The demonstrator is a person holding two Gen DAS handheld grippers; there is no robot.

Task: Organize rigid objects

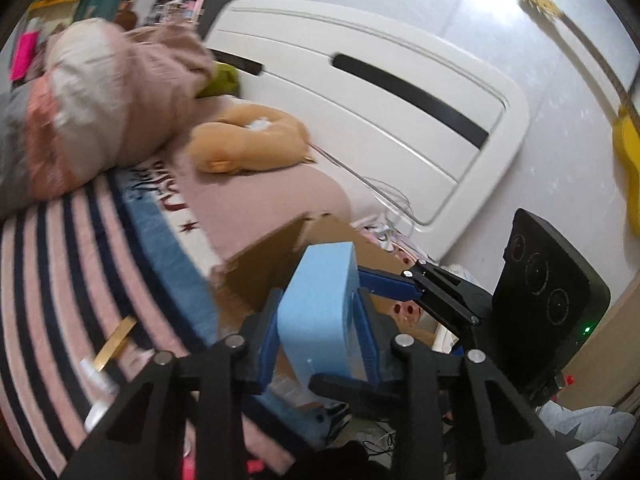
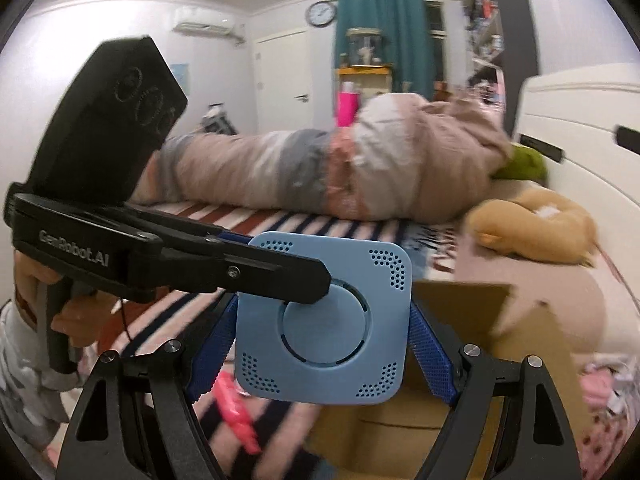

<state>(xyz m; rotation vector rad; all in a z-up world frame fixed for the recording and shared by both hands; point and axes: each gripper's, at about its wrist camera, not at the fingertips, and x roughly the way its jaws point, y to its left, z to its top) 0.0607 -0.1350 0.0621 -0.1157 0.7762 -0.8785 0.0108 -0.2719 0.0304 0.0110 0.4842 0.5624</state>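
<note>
The left gripper (image 1: 320,316) had its jaws closed on the thin edges of the blue device (image 1: 320,300), held upright above the cardboard box (image 1: 260,268) near the bed (image 1: 248,196). The right gripper (image 2: 322,332) clamped the device's (image 2: 324,320) left and right sides, its broad vented face turned toward the right camera.

The light-blue square device (image 2: 324,320) has rounded corners, perforated corner vents and a round centre disc. It stands upright, held off the bed, above the cardboard box (image 2: 532,344).
</note>
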